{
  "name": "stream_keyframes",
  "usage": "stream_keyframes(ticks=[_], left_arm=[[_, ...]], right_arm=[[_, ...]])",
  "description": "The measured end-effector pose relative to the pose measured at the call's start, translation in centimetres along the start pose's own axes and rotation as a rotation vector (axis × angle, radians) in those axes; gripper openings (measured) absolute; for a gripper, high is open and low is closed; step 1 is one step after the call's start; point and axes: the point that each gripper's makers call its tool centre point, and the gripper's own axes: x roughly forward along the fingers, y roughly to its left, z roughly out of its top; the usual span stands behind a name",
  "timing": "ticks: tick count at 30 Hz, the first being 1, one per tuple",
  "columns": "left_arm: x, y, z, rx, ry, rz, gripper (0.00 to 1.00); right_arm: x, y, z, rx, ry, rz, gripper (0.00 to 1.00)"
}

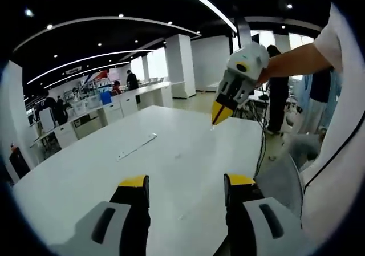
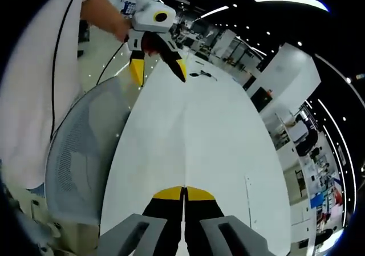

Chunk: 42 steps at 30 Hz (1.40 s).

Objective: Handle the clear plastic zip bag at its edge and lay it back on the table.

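A sign (image 1: 73, 69) hangs under the black ceiling at the far end, too small to read. The room is a wide open workshop with long curved light strips (image 1: 85, 58), white pillars (image 1: 181, 65) and white counters (image 1: 137, 96) where people stand.

The long white table (image 1: 85, 176) carries a thin pale strip (image 1: 137, 146) lying flat near its middle. I cannot tell whether this is the zip edge of the clear plastic zip bag, and the film of the bag itself I cannot make out for certain.

The left gripper (image 1: 187, 182) hovers over the near end of the table, its yellow-tipped jaws apart. The right gripper (image 1: 221, 114), held in a bare-armed hand, hangs above the far side with its jaws pressed together. Whether any film is pinched between them I cannot tell.

The right gripper view adds a grey mesh chair (image 2: 80, 153) just beside the table edge and a black cable (image 2: 201, 74) lying at the table's far end.
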Motion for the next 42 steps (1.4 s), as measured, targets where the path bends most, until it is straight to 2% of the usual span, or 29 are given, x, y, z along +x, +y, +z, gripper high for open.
stream_keyframes(ticks=[4, 9, 13, 15, 18, 23, 27, 32, 42], left_arm=[[0.3, 0.3, 0.7, 0.055, 0.033, -0.016, 0.46], [1.0, 0.6, 1.0, 0.125, 0.081, -0.048, 0.4], [1.4, 0.7, 0.7, 0.198, 0.149, -0.081, 0.35], [1.6, 0.8, 0.9, 0.22, 0.16, -0.09, 0.33], [1.7, 0.3, 0.6, 0.246, 0.196, -0.136, 0.25], [2.2, -0.3, 0.5, 0.342, 0.25, -0.163, 0.23], [2.5, -0.5, 0.7, 0.381, 0.272, -0.19, 0.18], [2.8, 0.0, 1.0, 0.411, 0.306, -0.2, 0.18], [3.0, 0.0, 0.4, 0.456, 0.388, -0.251, 0.09]], right_arm=[[-0.2, -0.1, 0.3, -0.007, -0.001, 0.0, 0.0], [-0.1, 0.0, 0.6, -0.017, 0.0, 0.005, 0.0], [0.0, 0.2, 0.6, -0.02, 0.002, 0.011, 0.0], [0.1, 0.3, 0.6, -0.023, 0.005, 0.013, 0.0], [0.1, 0.3, 0.7, -0.024, 0.007, 0.014, 0.0], [0.0, 0.3, 0.8, -0.027, 0.007, 0.016, 0.0], [-0.1, 0.4, 0.9, -0.03, 0.009, 0.019, 0.0], [-0.1, 0.3, 1.1, -0.034, 0.009, 0.021, 0.0], [-0.2, 0.2, 1.4, -0.038, 0.008, 0.025, 0.0]])
